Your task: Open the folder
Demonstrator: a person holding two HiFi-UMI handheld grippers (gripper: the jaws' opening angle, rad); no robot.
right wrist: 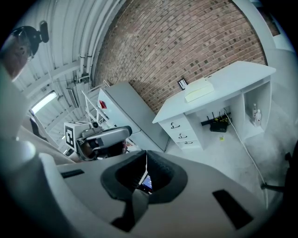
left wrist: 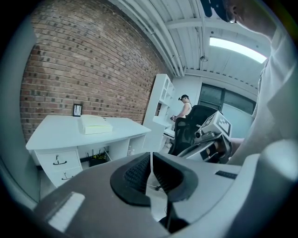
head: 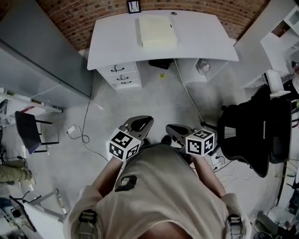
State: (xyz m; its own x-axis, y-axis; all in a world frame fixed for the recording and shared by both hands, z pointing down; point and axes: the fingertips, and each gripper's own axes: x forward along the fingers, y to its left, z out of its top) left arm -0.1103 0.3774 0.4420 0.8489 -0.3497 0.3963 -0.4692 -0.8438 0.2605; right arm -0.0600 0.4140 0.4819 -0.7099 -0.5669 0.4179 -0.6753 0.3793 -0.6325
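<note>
The left tool (head: 138,124) is held close to the person's chest with its jaws pressed together on nothing. The right tool (head: 180,131) just beside it is the same, closed and empty. Both are well apart from the folder (head: 156,31), which lies closed and flat on the far white desk (head: 117,49), near its back edge and just in front of a small picture frame (head: 133,6). The first risk is reaching the cover with the jaws closed: they would only push the folder, and on that smooth top it would likely slide back into the frame. A pinch that takes in more than the cover would lift the whole folder instead of opening it. On the way across, a cable (head: 187,93) trails over the floor from the desk toward the person and could snag a foot. The black office chair (head: 252,135) at the right stands near enough to catch an elbow
</note>
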